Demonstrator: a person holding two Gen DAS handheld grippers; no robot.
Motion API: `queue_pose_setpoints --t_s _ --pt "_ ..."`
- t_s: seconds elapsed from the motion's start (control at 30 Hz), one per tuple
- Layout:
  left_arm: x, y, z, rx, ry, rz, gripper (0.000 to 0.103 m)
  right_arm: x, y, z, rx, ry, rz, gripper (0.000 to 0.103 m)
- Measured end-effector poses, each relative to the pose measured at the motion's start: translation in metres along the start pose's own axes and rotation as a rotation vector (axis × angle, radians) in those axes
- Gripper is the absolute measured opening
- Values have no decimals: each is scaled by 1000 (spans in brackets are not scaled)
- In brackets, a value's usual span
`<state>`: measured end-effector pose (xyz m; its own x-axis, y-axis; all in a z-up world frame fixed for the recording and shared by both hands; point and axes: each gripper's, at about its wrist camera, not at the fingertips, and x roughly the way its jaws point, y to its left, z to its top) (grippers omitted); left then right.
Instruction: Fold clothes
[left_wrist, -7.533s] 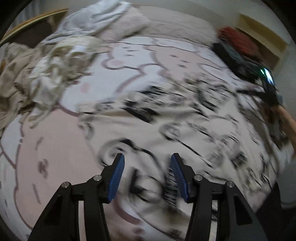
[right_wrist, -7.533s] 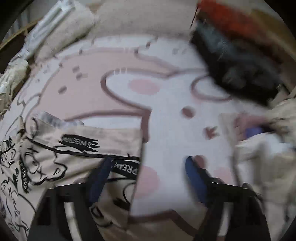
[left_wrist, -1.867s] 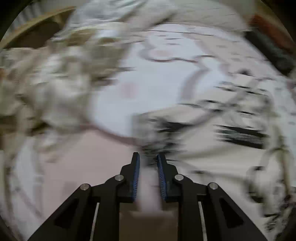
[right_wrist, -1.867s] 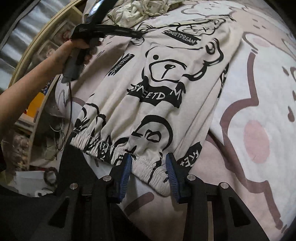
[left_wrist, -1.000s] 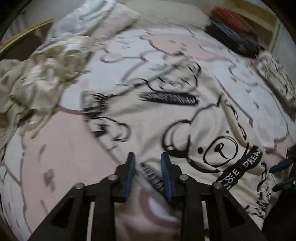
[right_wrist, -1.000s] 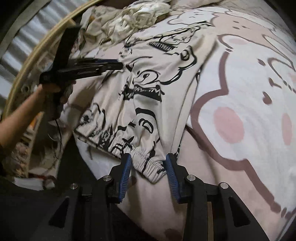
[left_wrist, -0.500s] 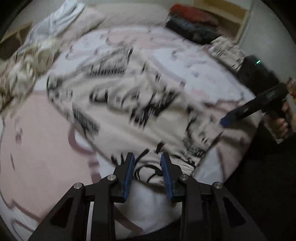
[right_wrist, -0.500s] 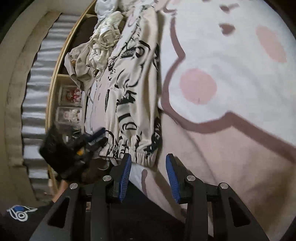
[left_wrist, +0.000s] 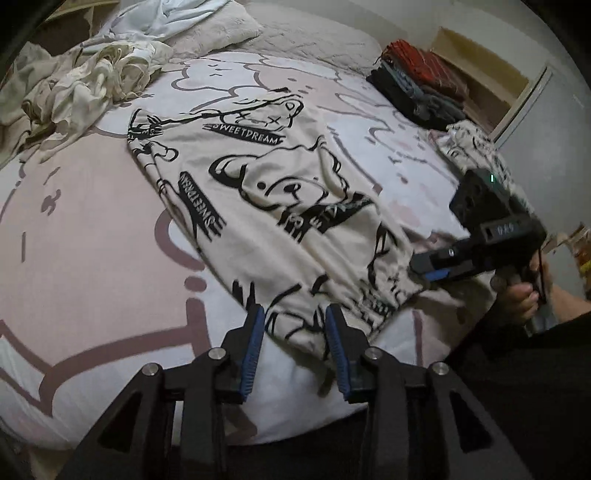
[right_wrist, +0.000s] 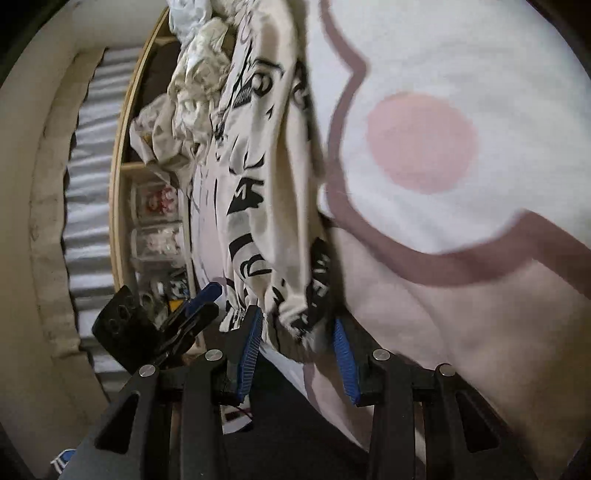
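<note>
Across the middle of the bedspread (left_wrist: 92, 229) lay the cream printed garment (left_wrist: 280, 206), spread mostly flat, its bear drawing and "SWEETDREAM" lettering face up. You had the gathered elastic hem nearest you, down at six o'clock in the left wrist view. Your left gripper (left_wrist: 294, 349) sat at that hem with its blue pads parted, the cloth edge lying between them but not pinched. Over at three o'clock, your right gripper (left_wrist: 436, 271) came in low against the hem's far corner, your hand (left_wrist: 517, 299) wrapped on its handle.

From the right wrist view, your right gripper (right_wrist: 300, 349) also stood spread apart, the bunched hem of the garment (right_wrist: 273, 206) bulging between the pads and touching neither clearly. Your left gripper (right_wrist: 199, 299) showed at eight o'clock, just beside the hem's other end.

At ten o'clock in the left view sat a crumpled pile of pale clothes (left_wrist: 74, 81), well apart from the garment. At one o'clock, a folded stack (left_wrist: 417, 81) of red and dark items rested near the bed's far edge.
</note>
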<state>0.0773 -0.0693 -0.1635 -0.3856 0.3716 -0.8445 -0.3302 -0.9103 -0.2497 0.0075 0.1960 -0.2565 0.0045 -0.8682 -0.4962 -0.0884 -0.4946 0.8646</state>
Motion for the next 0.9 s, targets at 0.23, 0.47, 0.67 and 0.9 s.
queue_pose_setpoints --t_s 0.23,0.47,0.67,0.9 --pt "-24 -16 -16 168 -118 146 46 5 22 7 -3 57 56 19" --pt "-44 -57 -31 394 -287 258 60 -7 51 18 110 9 223 19" --pt "-22 -86 -34 504 -341 373 67 -5 45 23 290 -6 341 19" --pt "20 -100 -42 622 -410 591 68 -5 51 22 332 -4 376 19"
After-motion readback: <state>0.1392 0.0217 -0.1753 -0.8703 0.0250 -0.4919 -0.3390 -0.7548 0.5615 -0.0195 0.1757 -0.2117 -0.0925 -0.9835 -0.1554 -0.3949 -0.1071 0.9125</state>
